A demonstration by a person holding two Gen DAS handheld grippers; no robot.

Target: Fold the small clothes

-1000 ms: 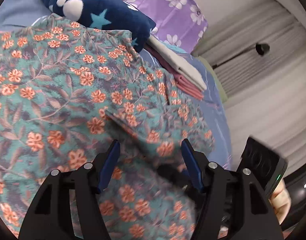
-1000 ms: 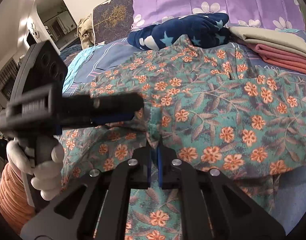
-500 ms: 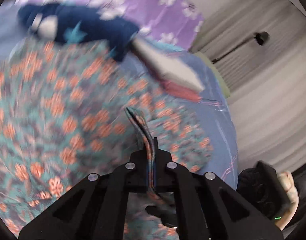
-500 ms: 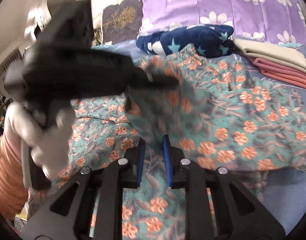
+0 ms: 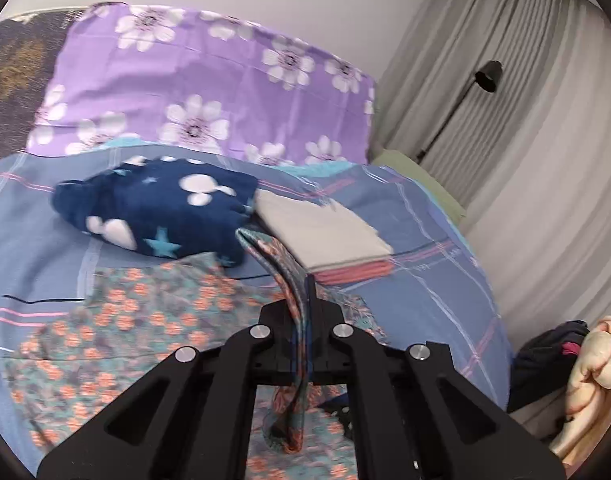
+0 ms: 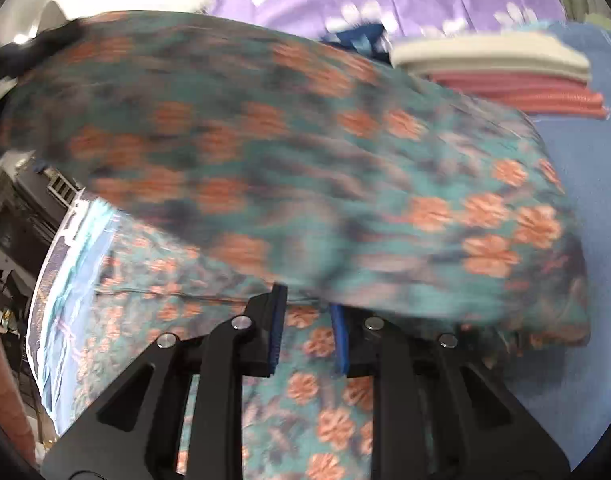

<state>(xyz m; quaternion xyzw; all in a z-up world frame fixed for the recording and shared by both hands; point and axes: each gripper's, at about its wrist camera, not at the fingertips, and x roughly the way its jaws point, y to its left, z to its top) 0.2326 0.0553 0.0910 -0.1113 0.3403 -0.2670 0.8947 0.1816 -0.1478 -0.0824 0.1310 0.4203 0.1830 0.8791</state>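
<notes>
A teal garment with orange flowers [image 5: 145,320] lies spread on the bed. My left gripper [image 5: 303,300] is shut on a folded edge of it, and that strip [image 5: 273,260] rises from between the pads, lifted off the bed. In the right wrist view the raised part of the garment [image 6: 305,160] hangs blurred across the frame, just beyond my right gripper [image 6: 309,312]. Its blue pads stand a little apart with nothing pinched; the lower layer of the garment shows through the gap.
A navy fleece piece with stars [image 5: 157,208] lies beyond the garment. Next to it is a folded stack, grey on pink [image 5: 325,232]. A purple flowered pillow [image 5: 205,80] stands at the headboard. Curtains, a floor lamp [image 5: 487,76] and a pile of clothes [image 5: 545,356] are on the right.
My left gripper shut on the garment's edge and rose with it, pulling the cloth up. My right gripper let go of the fold and its jaws parted slightly; the lifted cloth swept across its view.
</notes>
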